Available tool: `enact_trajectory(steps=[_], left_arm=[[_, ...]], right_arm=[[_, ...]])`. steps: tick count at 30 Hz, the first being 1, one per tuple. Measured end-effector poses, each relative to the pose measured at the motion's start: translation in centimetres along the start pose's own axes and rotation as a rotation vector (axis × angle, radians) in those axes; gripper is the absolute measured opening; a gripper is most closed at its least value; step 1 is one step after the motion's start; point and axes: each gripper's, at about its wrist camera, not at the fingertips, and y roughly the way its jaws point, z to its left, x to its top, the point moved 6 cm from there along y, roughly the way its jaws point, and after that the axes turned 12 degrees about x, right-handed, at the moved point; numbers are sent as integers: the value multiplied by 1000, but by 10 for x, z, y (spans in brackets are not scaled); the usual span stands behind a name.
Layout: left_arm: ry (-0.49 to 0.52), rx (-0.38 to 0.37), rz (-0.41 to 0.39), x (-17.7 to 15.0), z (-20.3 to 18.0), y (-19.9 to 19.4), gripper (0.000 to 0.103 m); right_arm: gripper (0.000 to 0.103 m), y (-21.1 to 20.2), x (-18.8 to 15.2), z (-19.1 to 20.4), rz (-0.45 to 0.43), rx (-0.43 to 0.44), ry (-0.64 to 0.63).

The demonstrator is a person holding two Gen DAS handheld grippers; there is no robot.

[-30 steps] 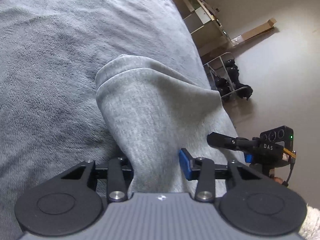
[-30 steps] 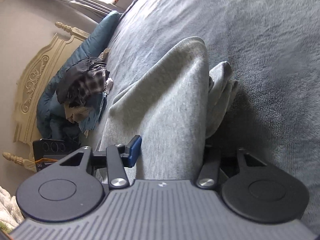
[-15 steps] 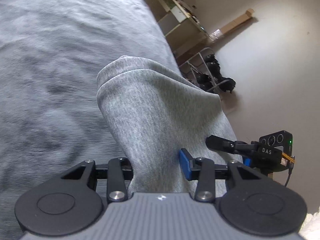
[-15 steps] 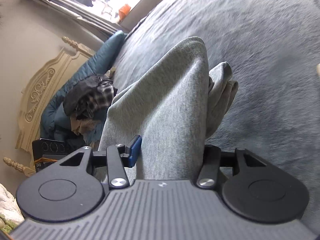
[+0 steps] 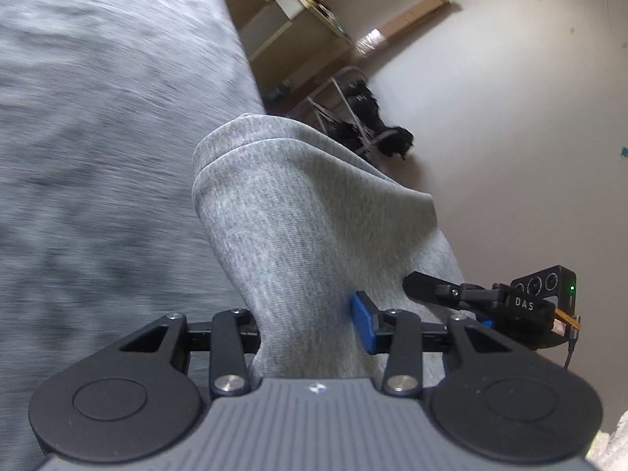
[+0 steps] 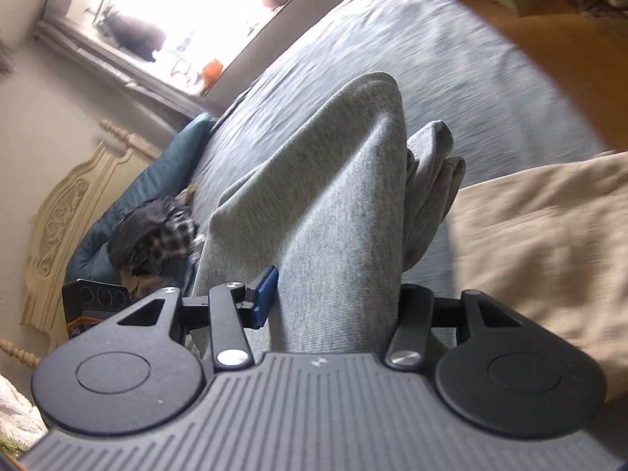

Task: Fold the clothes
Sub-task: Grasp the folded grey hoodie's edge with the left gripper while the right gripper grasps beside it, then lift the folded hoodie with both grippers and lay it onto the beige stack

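Observation:
A light grey sweat garment (image 5: 306, 212) hangs doubled from my left gripper (image 5: 310, 322), which is shut on its edge, above the grey fleece bed cover (image 5: 98, 137). My right gripper (image 6: 333, 302) is shut on the same grey garment (image 6: 337, 212), which drapes forward in folds over the bed. The right gripper also shows in the left wrist view (image 5: 502, 306), close at the right. The fingertips are buried in cloth in both views.
A tan cloth (image 6: 541, 243) lies on the bed at the right. A pile of dark and checked clothes (image 6: 157, 231) sits by a teal pillow (image 6: 157, 180) and cream headboard (image 6: 66, 227). Shelves (image 5: 298, 11) and a black rack (image 5: 365, 125) stand on the floor.
Both grippers have lifted the grey garment and tilted upward. More of the room, window and floor shows now, and the tan cloth has come into the right view.

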Motion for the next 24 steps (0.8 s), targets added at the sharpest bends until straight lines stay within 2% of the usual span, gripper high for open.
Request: enact_trajectory(steps=[8, 12, 16, 20, 23, 24], left_arm=[[4, -29, 85, -21, -60, 96, 41], [-4, -19, 90, -21, -76, 121, 41], [-18, 1, 53, -21, -73, 127, 41], [-50, 72, 66, -31, -50, 148, 42], [-155, 74, 133, -55, -26, 174, 41], [-177, 67, 125, -56, -25, 176, 41]], right_arm=[[48, -73, 15, -70, -36, -127, 48], [48, -89, 26, -99, -32, -159, 69], [48, -88, 39, -117, -24, -119, 57], [48, -63, 36, -152, 17, -73, 80], [50, -38, 25, -192, 72, -65, 127], [50, -34, 22, -204, 77, -61, 172]])
